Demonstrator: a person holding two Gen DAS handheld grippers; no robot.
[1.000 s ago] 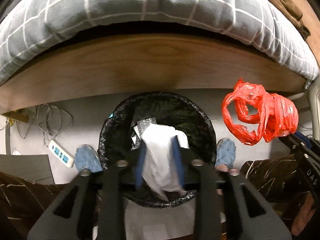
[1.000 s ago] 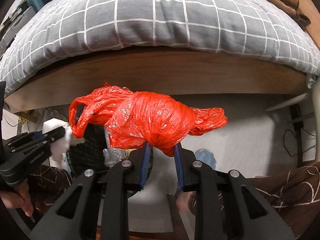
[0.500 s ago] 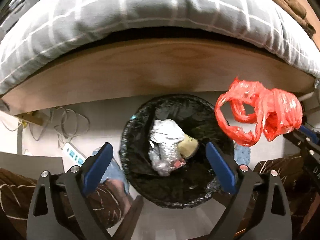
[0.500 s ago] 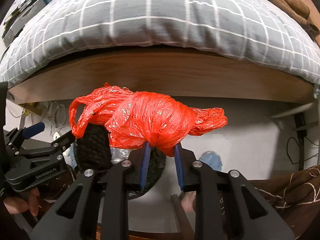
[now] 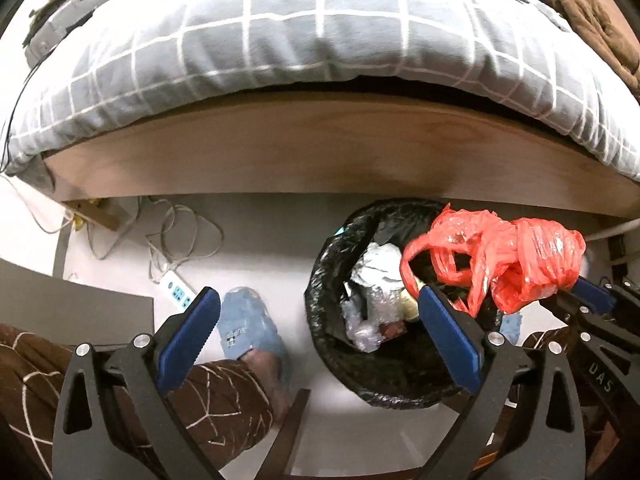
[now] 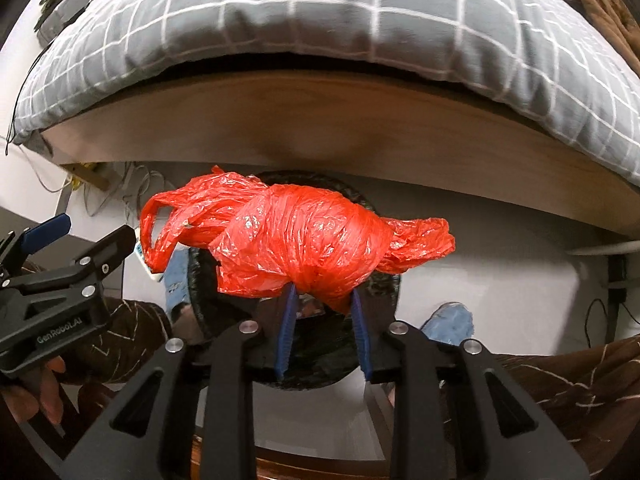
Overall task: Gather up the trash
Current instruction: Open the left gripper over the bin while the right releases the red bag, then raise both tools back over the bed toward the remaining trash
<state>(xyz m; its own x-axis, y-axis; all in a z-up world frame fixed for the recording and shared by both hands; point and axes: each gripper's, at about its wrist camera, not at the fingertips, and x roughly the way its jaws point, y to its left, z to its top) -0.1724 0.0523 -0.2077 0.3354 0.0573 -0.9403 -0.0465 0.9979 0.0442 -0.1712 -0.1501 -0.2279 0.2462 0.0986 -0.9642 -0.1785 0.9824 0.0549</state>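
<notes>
A round bin lined with a black bag (image 5: 332, 344) stands on the floor below the bed. Crumpled white and silver trash (image 5: 376, 276) lies inside it. My right gripper (image 6: 323, 300) is shut on a crumpled red plastic bag (image 6: 304, 240) and holds it right over the bin (image 6: 388, 300); the bag also shows in the left wrist view (image 5: 508, 256). My left gripper (image 5: 316, 312) is open wide and empty, to the left of the bin's middle.
A wooden bed frame (image 5: 320, 148) with a grey checked duvet (image 5: 280, 40) runs across behind the bin. A white power strip (image 5: 178, 290) and cables lie on the floor at left. The person's blue slippers (image 5: 248, 328) and brown trouser legs flank the bin.
My left gripper opened and dropped the white trash into the bin, then drew back to the left. My right gripper carried the red bag left, over the bin.
</notes>
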